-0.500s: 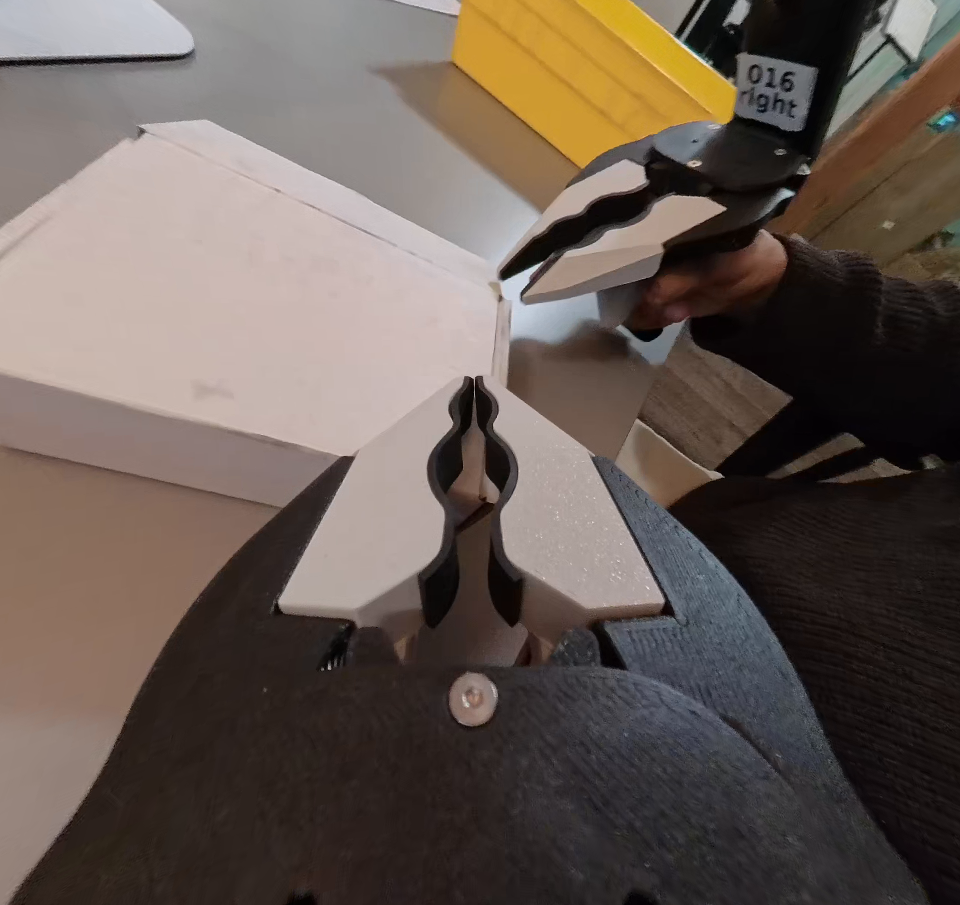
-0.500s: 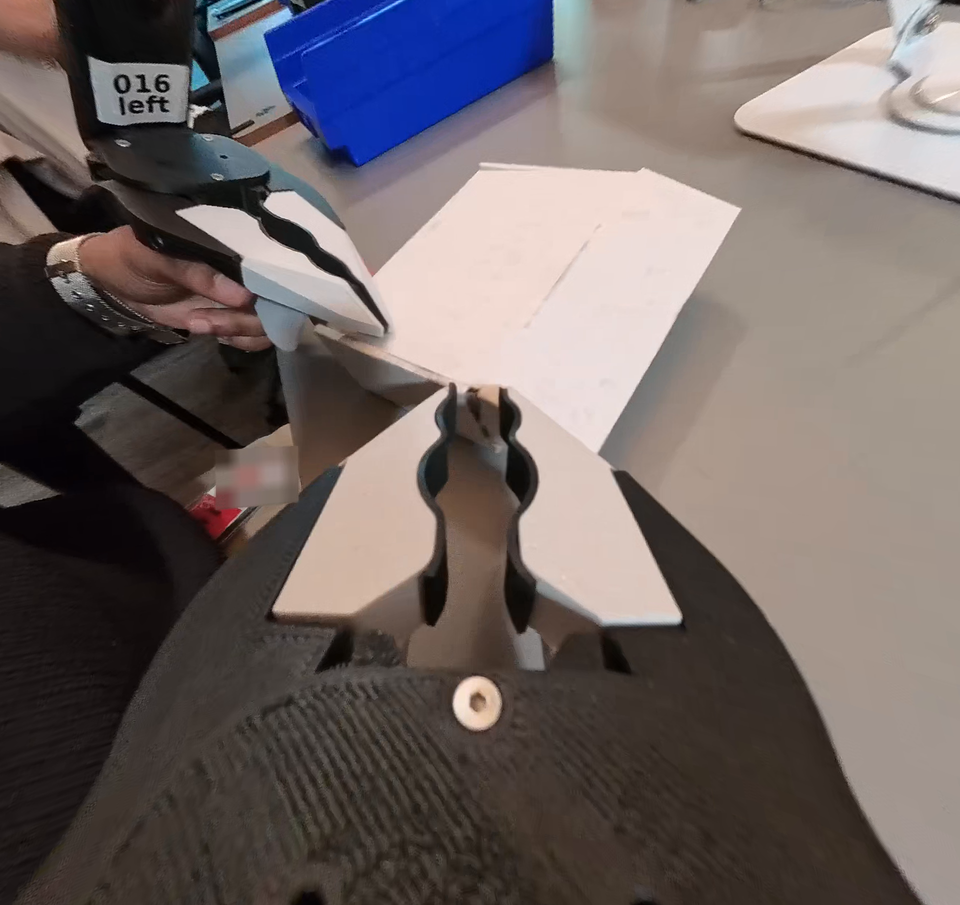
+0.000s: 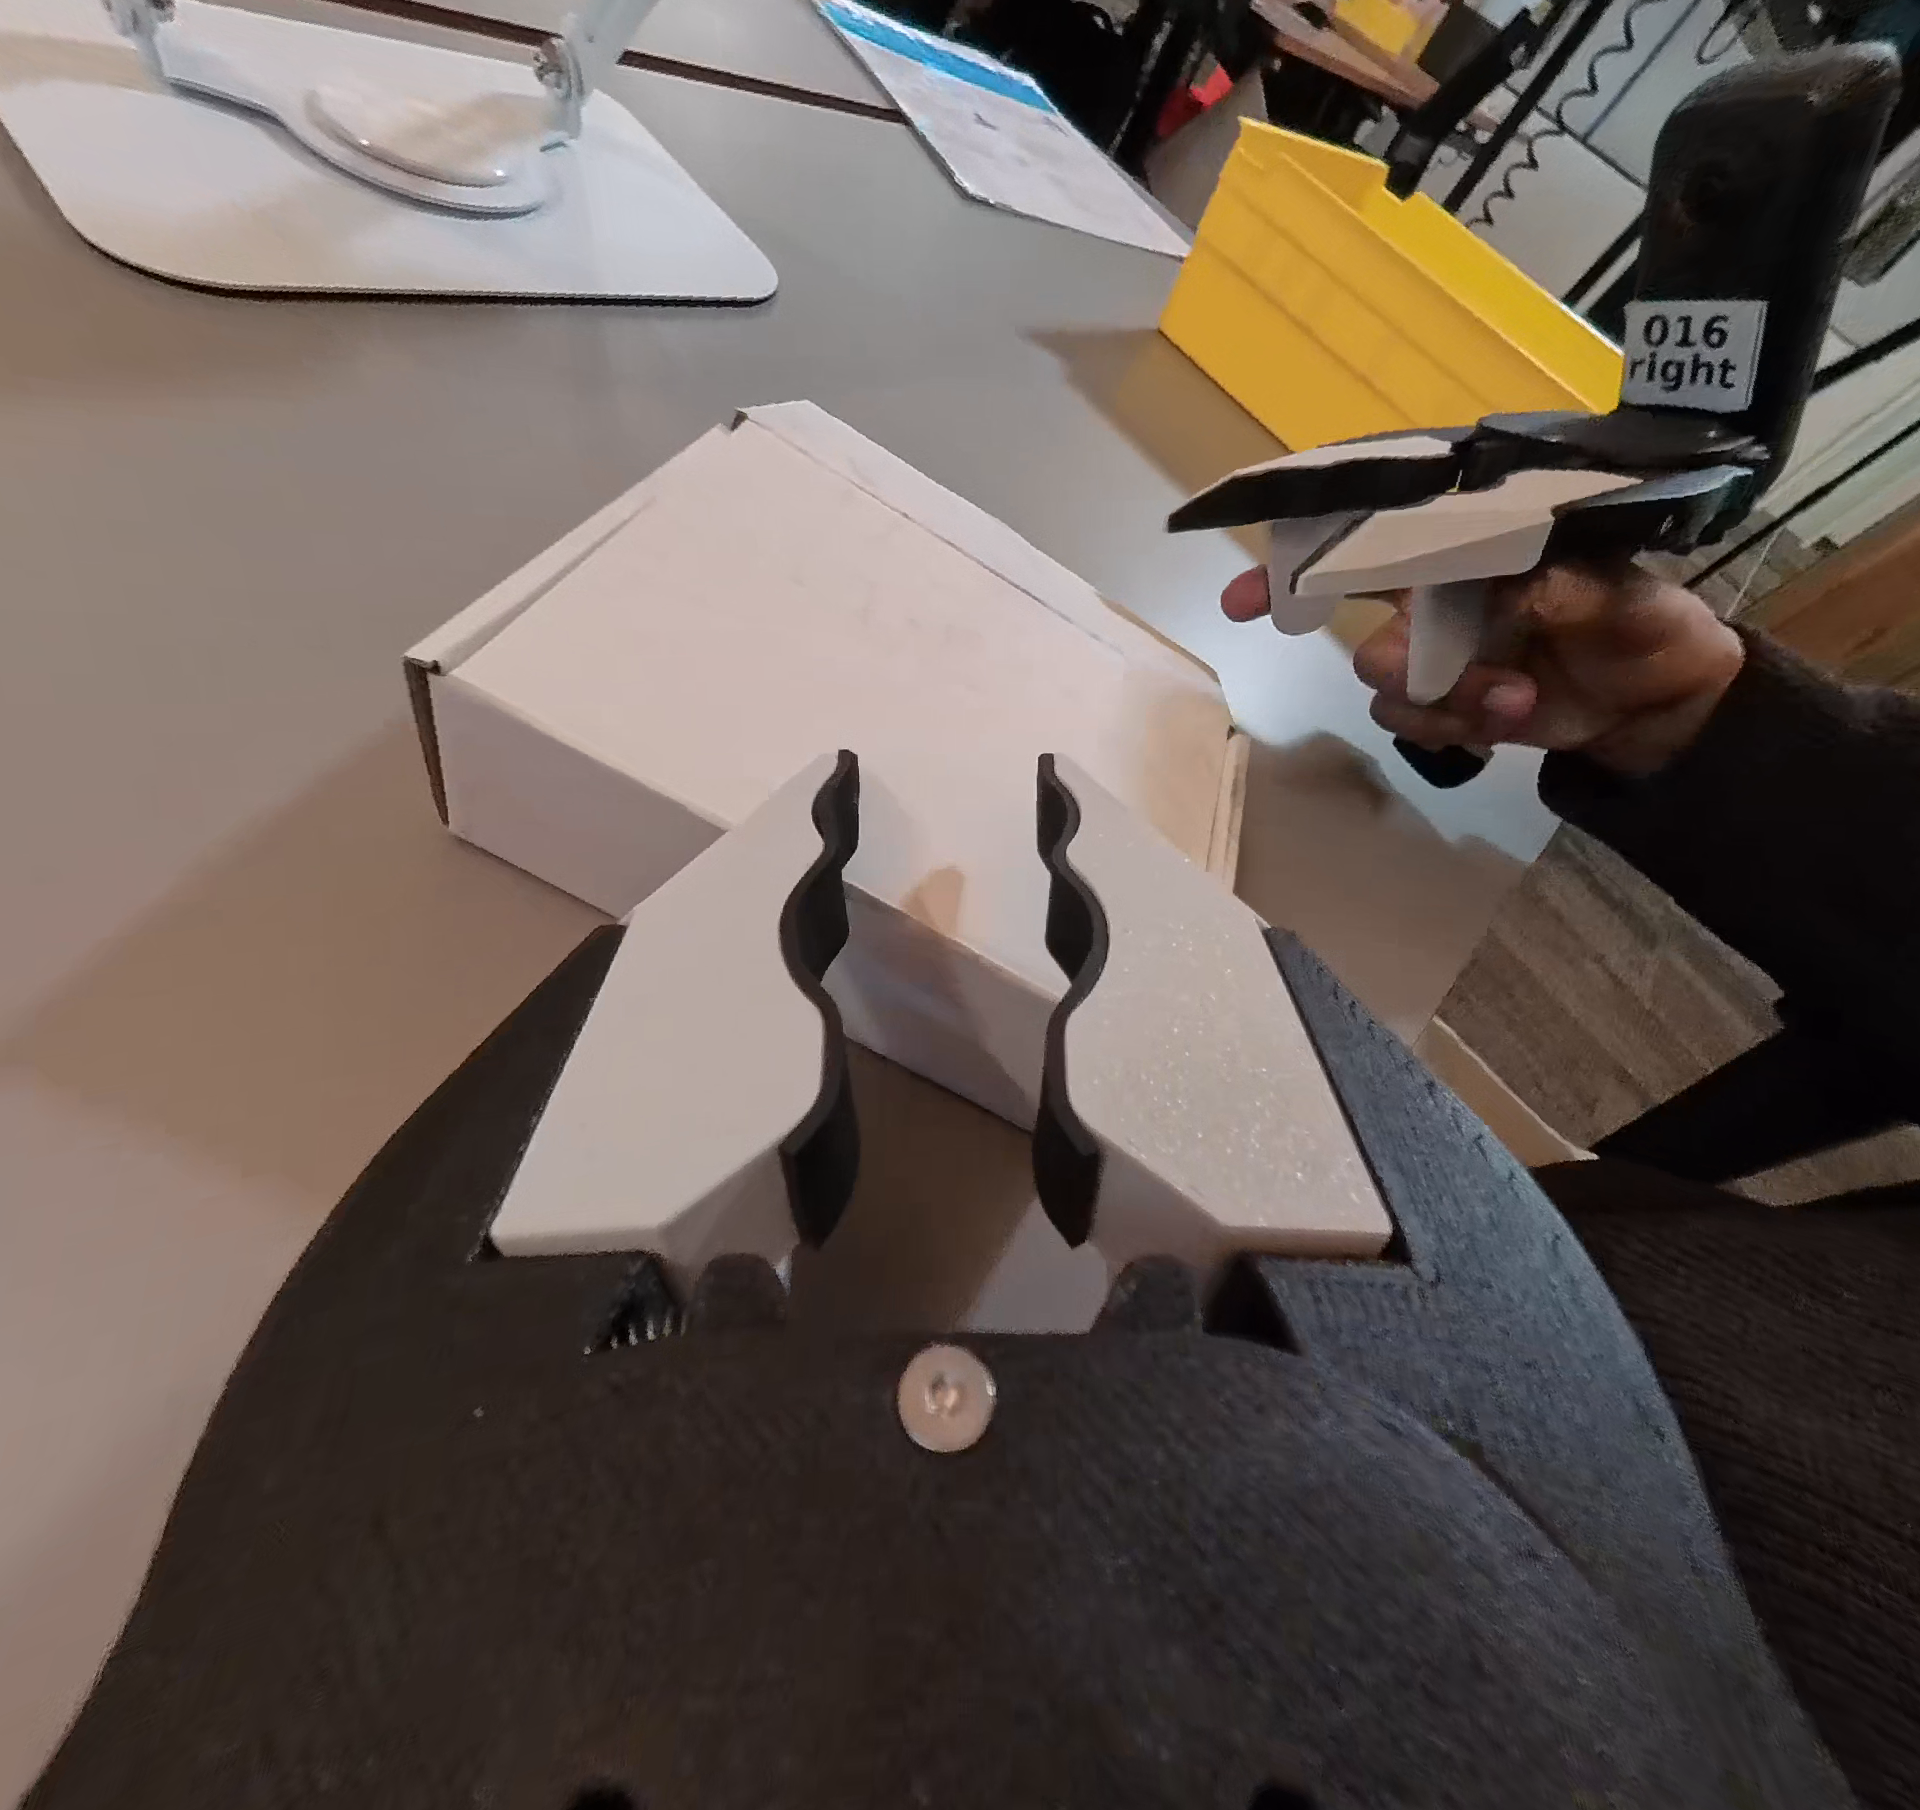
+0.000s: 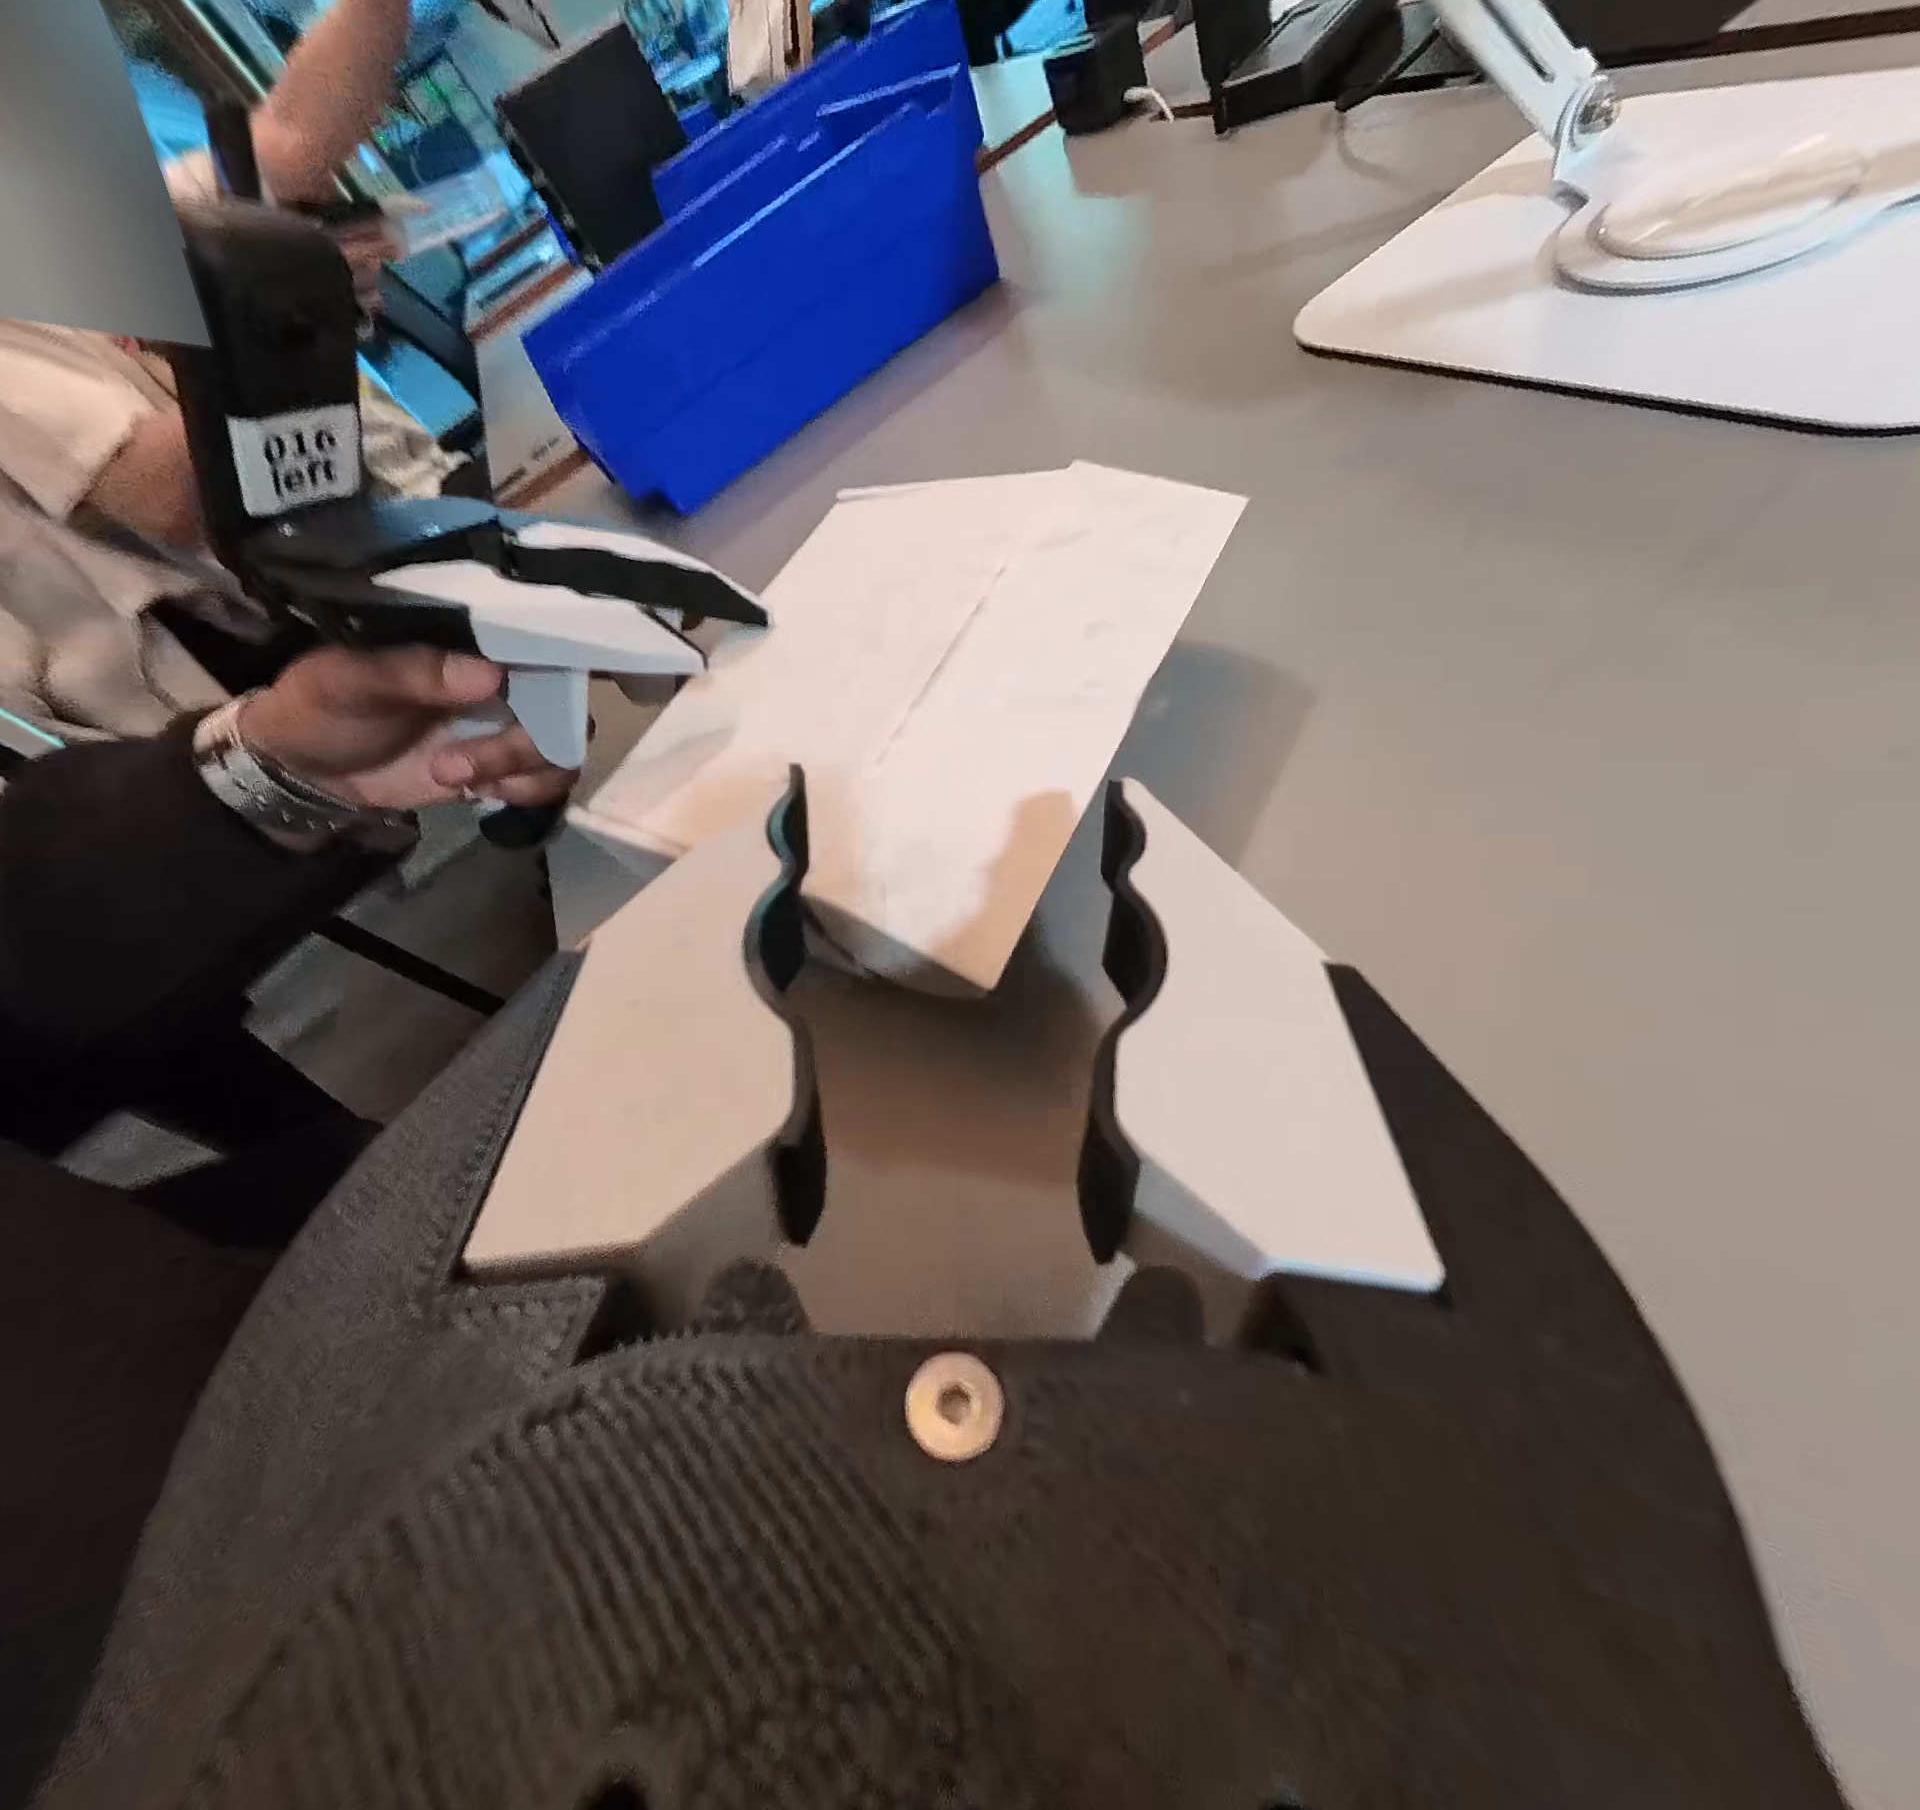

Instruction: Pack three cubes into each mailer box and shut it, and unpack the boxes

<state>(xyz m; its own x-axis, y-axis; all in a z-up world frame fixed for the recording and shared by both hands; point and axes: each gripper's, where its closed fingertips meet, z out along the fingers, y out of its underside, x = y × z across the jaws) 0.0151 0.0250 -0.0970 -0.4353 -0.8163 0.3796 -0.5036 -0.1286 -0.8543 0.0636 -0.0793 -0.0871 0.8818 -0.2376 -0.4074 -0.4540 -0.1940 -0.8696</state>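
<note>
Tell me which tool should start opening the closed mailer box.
Probably the right tool: open, its fingers frame the white mailer box's near corner. The left tool, also open, faces its side wall.

Grey table (image 3: 312, 513), closed white mailer box (image 3: 810, 638), white stand base (image 3: 416, 202), yellow bin (image 3: 1371, 306), blue bin (image 4: 769, 347), paper sheet (image 3: 997, 139)

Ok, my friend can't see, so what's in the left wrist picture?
The left gripper is open, held just above the near corner of a closed white mailer box on a grey table. The right gripper hovers past the box's right side, with a yellow bin behind.
</note>
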